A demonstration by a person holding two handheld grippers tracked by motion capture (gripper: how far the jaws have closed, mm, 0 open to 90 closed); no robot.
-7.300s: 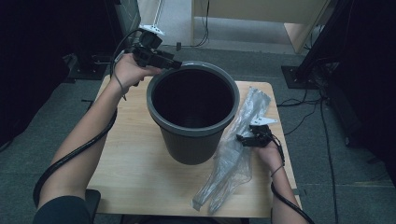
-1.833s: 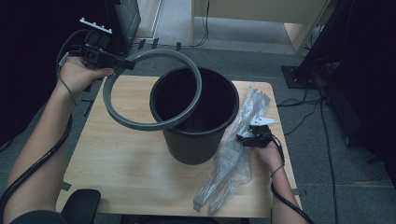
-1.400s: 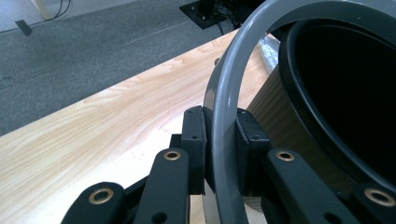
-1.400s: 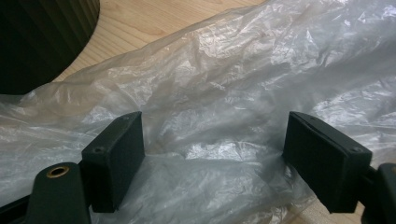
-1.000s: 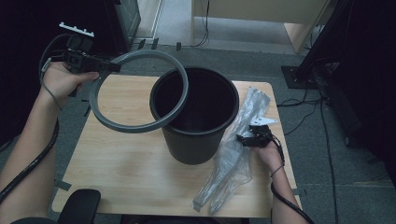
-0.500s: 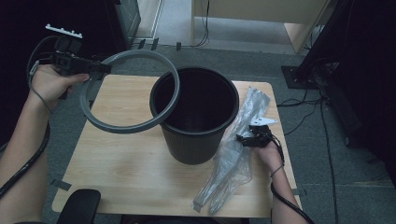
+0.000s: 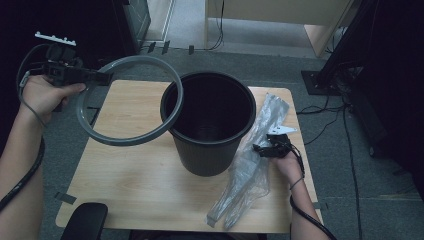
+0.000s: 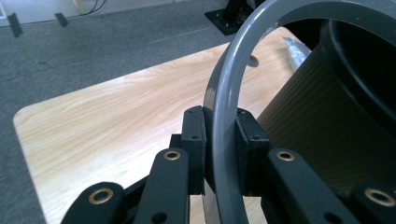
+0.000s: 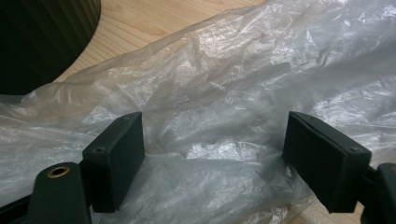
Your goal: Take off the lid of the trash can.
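— Item one: grey ring (image 7: 131, 101), a smooth plastic hoop with a flat band profile, rounded outer edge and matte sheen. How is it held?

— It is clamped edge-on between the pads of the left gripper (image 8: 219, 140), jaws closed onto the band. In the high view the left gripper (image 7: 97, 77) is seen at the far-left corner of the table (image 7: 125, 175), and the ring is carried tilted in the air, its right arc overlapping the rim of the bin.

— Item two?

— Black bin (image 7: 210, 130), round, tapered, with finely ribbed outer wall and a thick rolled lip. It is stood upright at the table's middle. The table is pale wood-grain laminate with rounded corners.

— Item three?

— Clear plastic bag (image 7: 250, 165), thin, crinkled, translucent film, laid flat in a long strip to the right of the bin, near the table's right edge.

— And the right gripper (image 9: 215, 154)?

— Its jaws are spread wide, with the bag's wrinkled film (image 9: 243, 84) lying between and beyond the pads; nothing is pinched. In the high view it (image 7: 265, 148) is seen resting over the bag's middle.
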